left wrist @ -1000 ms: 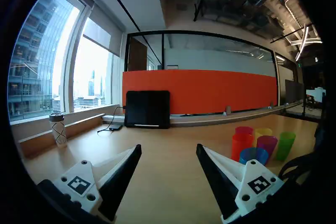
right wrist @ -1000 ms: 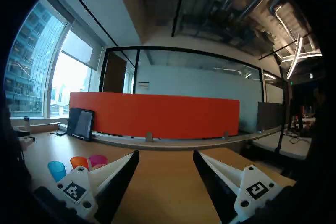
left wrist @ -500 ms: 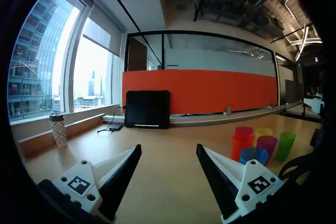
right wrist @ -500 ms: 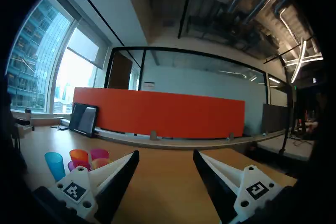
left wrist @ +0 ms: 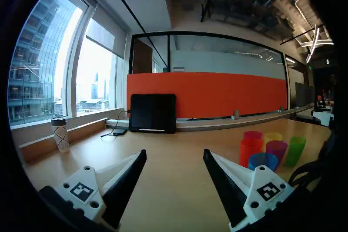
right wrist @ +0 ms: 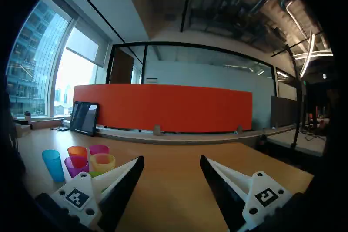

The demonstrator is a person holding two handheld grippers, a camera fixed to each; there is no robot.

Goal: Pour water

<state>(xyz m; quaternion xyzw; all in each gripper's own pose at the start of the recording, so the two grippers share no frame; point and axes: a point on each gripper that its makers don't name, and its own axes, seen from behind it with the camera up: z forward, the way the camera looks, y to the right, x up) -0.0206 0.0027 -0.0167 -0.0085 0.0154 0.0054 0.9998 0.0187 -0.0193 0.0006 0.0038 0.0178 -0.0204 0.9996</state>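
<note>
A cluster of coloured plastic cups stands on the wooden table. In the left gripper view they sit at the right: an orange cup (left wrist: 249, 150), a blue cup (left wrist: 262, 161), a purple cup (left wrist: 276, 149), a green cup (left wrist: 296, 149). In the right gripper view the same cluster is at the lower left: blue cup (right wrist: 54, 164), orange cup (right wrist: 77, 152), yellow cup (right wrist: 102, 162). My left gripper (left wrist: 174, 156) is open above the table, left of the cups. My right gripper (right wrist: 171, 161) is open too, with nothing between its fingers.
A black tablet (left wrist: 152, 113) leans at the back of the table before an orange partition (left wrist: 209, 94). A clear lidded bottle (left wrist: 60, 133) stands on the window ledge at the left. A cable and charger (left wrist: 117, 131) lie near the tablet.
The right gripper has lifted and tilted down, so more of the cups come into its view at the lower left. The left gripper has stayed still.
</note>
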